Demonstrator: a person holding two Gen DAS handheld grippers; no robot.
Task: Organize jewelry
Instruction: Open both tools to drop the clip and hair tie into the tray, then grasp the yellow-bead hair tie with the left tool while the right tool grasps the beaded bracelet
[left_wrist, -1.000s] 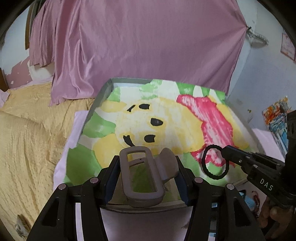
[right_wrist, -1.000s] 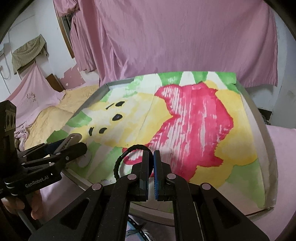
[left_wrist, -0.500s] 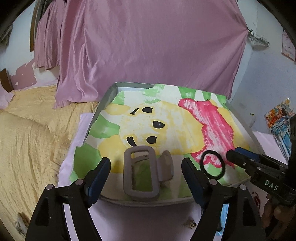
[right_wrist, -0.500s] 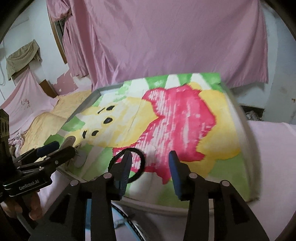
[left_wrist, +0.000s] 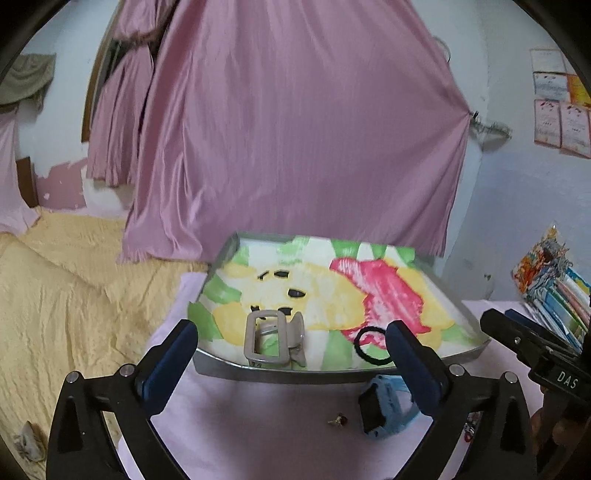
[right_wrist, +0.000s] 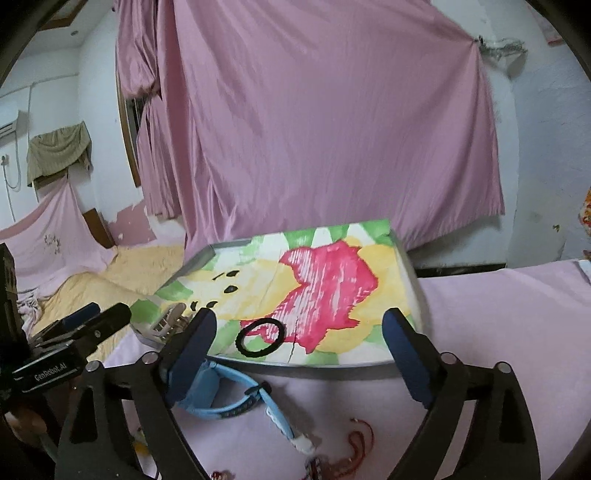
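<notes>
A metal tray (left_wrist: 325, 373) lined with a bear picture lies on the pink cloth. A grey hair claw (left_wrist: 271, 340) lies at its near left and shows in the right wrist view (right_wrist: 166, 323). A black hair tie (left_wrist: 371, 345) lies at its near middle, also in the right wrist view (right_wrist: 260, 338). My left gripper (left_wrist: 291, 358) is open and empty, short of the tray (right_wrist: 317, 365). My right gripper (right_wrist: 299, 341) is open and empty. A blue watch (right_wrist: 225, 395) lies before the tray, partly behind the right gripper's left finger. A red bracelet (right_wrist: 354, 446) lies nearer.
A small earring (left_wrist: 338, 421) lies on the pink cloth (left_wrist: 258, 424) beside the blue watch (left_wrist: 388, 410). A yellow bedspread (left_wrist: 62, 295) is to the left. A pink curtain (left_wrist: 295, 129) hangs behind the tray. Colourful packets (left_wrist: 554, 284) stand at the right.
Both grippers opened and pulled back from the tray. The left one let go of the hair claw and the right one let go of the hair tie; both now lie on the tray.
</notes>
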